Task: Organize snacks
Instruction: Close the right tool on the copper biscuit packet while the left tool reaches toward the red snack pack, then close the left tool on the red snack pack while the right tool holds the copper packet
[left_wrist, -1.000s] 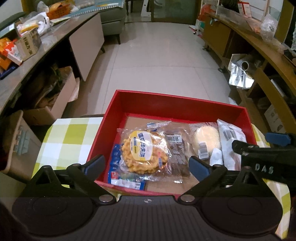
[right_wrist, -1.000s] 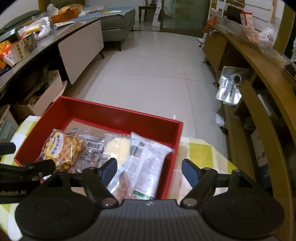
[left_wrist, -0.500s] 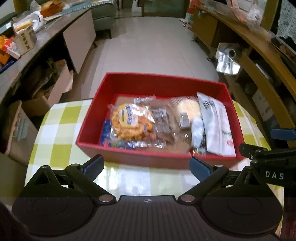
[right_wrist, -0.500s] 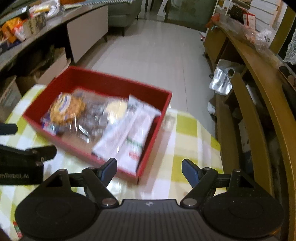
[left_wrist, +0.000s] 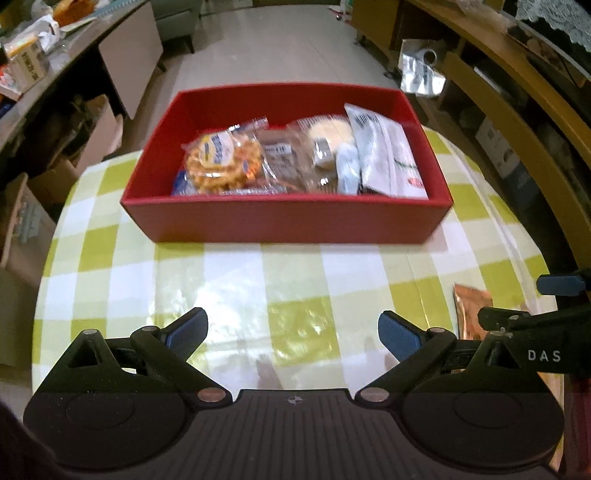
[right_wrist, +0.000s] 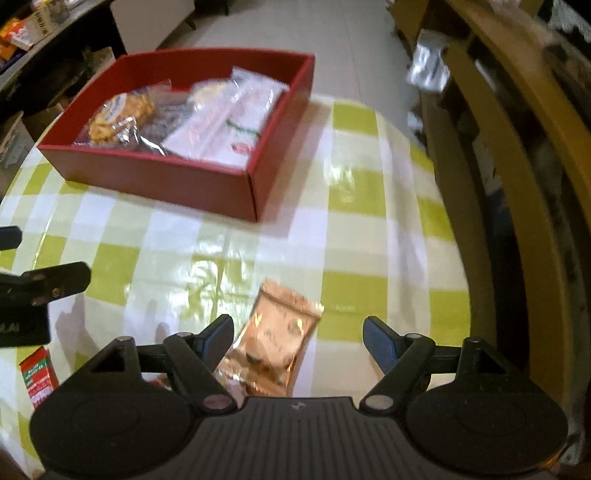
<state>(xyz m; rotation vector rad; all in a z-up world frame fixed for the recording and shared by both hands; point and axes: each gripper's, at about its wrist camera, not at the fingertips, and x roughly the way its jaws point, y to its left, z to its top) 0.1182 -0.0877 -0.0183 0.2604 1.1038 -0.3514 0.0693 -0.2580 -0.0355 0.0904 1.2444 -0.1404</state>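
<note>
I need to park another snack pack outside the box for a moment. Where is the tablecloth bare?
Bare cloth lies between the red box and the copper packet, and right of the box toward the table edge. The box interior is crowded, and a small red carton sits near left.

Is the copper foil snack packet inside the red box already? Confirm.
No, the copper foil snack packet lies on the checked tablecloth, outside the red box and between the open right gripper's fingers.
</note>
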